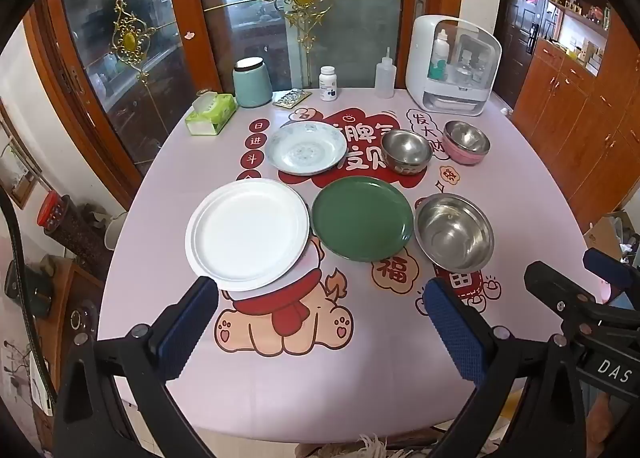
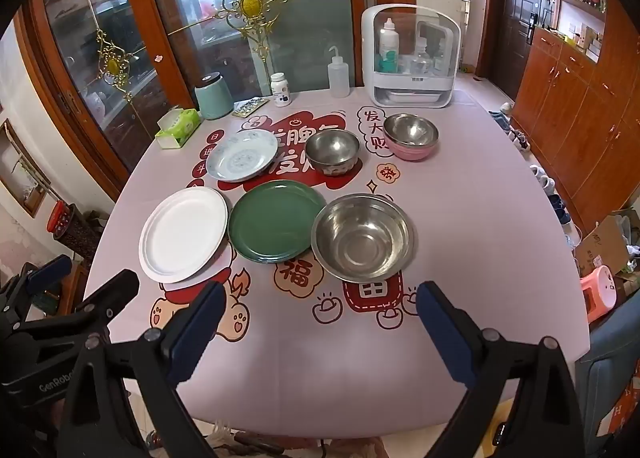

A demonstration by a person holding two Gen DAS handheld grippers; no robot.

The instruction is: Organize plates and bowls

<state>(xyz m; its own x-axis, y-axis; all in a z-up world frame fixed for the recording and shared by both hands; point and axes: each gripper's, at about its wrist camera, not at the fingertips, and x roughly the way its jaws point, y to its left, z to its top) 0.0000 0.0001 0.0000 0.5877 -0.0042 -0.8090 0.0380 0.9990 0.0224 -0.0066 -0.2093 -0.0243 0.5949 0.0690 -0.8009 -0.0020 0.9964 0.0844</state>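
Six dishes sit on the pink table. In front lie a white plate [image 1: 247, 229] [image 2: 184, 233], a green plate [image 1: 362, 218] [image 2: 277, 220] and a large steel bowl [image 1: 454, 232] [image 2: 362, 237]. Behind them are a patterned pale-blue plate [image 1: 306, 147] [image 2: 243, 154], a small steel bowl [image 1: 406, 150] [image 2: 333, 151] and a pink bowl with a steel inside [image 1: 466, 142] [image 2: 412, 136]. My left gripper [image 1: 322, 290] hovers open above the near table, just short of the white plate. My right gripper [image 2: 320, 294] hovers open in front of the large steel bowl. Neither holds anything.
Along the table's far edge stand a green tissue box [image 1: 210, 114], a teal canister [image 1: 252, 82], a pill bottle [image 1: 328, 83], a squeeze bottle [image 1: 385, 76] and a white storage case [image 1: 454, 66]. Glass doors rise behind; wooden cabinets [image 2: 580, 118] line the right.
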